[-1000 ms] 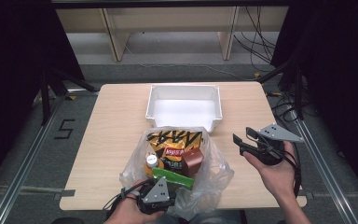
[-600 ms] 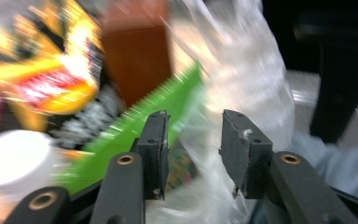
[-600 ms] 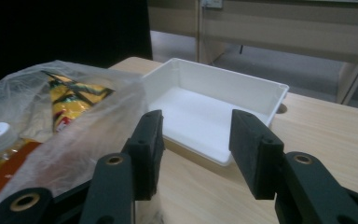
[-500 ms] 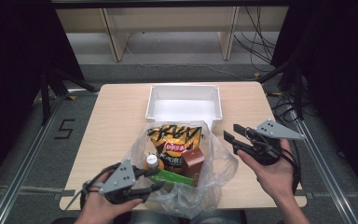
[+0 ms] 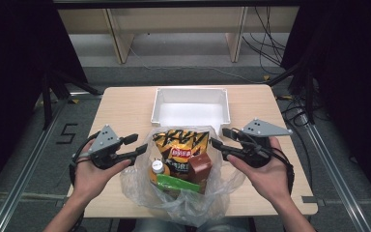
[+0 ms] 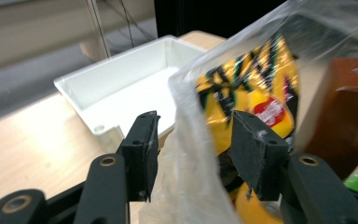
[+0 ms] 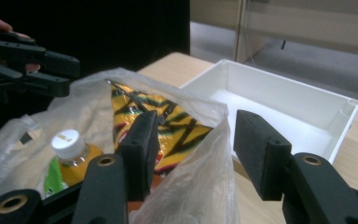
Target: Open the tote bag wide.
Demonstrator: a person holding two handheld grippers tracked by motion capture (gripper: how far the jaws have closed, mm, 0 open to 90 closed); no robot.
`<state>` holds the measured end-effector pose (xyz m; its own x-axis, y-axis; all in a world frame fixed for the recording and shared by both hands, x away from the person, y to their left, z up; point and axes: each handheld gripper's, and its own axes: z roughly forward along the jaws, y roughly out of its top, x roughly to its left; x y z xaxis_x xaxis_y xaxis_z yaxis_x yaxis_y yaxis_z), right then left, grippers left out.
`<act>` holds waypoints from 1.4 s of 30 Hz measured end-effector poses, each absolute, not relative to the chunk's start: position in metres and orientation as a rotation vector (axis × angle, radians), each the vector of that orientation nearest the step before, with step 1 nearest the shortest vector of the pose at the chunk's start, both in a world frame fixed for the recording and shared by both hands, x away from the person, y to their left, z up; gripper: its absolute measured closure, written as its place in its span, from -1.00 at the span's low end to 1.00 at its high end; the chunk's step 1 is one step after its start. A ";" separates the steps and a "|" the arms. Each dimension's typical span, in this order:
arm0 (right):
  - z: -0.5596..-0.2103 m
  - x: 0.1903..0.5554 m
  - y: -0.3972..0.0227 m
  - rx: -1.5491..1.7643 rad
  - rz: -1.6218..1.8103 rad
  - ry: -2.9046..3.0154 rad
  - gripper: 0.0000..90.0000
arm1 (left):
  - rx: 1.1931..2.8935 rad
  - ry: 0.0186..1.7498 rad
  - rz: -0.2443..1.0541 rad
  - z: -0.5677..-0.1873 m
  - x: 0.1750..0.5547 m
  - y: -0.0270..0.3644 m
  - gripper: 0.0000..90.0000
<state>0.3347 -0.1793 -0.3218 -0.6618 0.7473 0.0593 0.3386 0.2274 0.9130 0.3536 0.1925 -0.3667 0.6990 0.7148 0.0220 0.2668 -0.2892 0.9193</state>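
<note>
Both tongs stand open, and both have just been opening. The left tongs (image 5: 136,147) and the right tongs (image 5: 221,138) each have an edge of the clear plastic bag (image 5: 183,203) between the pads, not pinched. The bag sits at the near edge of the wooden counter (image 5: 125,108), just in front of a white tray (image 5: 190,92). Grey floor and cables lie behind. Inside are a yellow chip bag (image 5: 179,141), a bottle (image 5: 157,167) and a brown carton (image 5: 200,166). Its red label is too blurry to read.

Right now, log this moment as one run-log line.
left gripper: jaws just opening, astride plastic bag edge | right gripper: open at bag's rim | chip bag, bottle inside | white bin empty
</note>
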 end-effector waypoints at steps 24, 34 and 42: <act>-0.345 0.359 -0.188 1.087 1.155 2.184 1.00 | 1.890 0.799 0.575 -0.391 0.393 0.194 0.90; -0.361 0.368 -0.189 1.119 1.093 2.222 1.00 | 1.939 0.823 0.551 -0.411 0.402 0.187 0.90; -0.384 0.372 -0.189 1.098 1.030 2.272 1.00 | 1.990 0.827 0.540 -0.428 0.403 0.182 0.90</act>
